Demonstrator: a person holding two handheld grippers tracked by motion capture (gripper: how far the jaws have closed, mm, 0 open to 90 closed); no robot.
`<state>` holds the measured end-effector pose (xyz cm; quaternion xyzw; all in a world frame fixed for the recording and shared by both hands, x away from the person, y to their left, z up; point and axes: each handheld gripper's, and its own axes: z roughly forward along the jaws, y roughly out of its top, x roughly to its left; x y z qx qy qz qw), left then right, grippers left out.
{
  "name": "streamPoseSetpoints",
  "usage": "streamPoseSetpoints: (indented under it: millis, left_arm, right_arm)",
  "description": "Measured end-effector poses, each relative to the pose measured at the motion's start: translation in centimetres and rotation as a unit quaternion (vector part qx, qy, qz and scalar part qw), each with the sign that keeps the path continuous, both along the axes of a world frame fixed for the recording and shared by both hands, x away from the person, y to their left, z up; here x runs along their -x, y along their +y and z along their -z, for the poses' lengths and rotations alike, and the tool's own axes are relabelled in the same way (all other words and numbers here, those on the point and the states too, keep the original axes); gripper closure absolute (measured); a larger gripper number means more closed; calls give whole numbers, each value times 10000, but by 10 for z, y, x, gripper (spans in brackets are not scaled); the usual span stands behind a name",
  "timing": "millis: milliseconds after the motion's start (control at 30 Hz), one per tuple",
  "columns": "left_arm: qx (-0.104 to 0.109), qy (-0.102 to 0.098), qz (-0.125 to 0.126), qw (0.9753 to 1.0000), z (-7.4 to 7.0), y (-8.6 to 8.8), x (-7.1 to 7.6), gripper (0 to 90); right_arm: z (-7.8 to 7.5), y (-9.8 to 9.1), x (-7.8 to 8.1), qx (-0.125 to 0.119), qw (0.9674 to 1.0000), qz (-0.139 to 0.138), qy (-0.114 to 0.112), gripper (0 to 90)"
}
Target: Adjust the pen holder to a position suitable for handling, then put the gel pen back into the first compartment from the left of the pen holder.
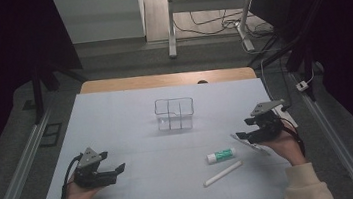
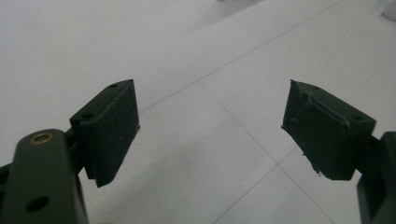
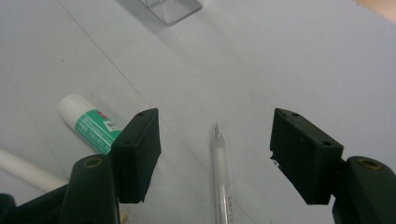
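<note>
Where right claw [image 3: 215, 156] gapes, pen [image 3: 220, 172] lies; glue stick [image 3: 91, 123] beside.

The right claw [image 3: 215, 154] hides part of the glue stick [image 3: 88, 123]; its label is unreadable.

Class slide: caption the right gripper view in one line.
Open right hand-held gripper poised over a clear pen, glue stick lying beside it on the table.

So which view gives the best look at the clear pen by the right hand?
The right gripper view: the pen lies on the table between the open jaws of the right hand-held gripper, its tip and clear barrel plain. In the high view it is a faint sliver under that gripper.
</note>
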<state>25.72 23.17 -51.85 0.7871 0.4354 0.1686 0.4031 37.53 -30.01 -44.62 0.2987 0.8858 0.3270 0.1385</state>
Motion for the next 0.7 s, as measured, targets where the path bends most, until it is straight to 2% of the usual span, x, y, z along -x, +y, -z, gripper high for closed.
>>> streamPoseSetpoints:
  millis: [100,267,300,700]
  left_arm:
    - [5,3,-11,10000,0,0,0,181]
    - [-10,0,11,10000,0,0,0,181]
    - [-9,-1,14,10000,0,0,0,181]
    - [-31,-10,20,10000,0,-1,0,181]
  right_arm:
    - [2,-2,-1,156,9998,35,100,338]
    - [4,-4,-2,259,9994,110,217,353]
    - [6,-4,-3,310,9990,125,297,356]
    - [21,-3,-8,565,9969,103,530,359]
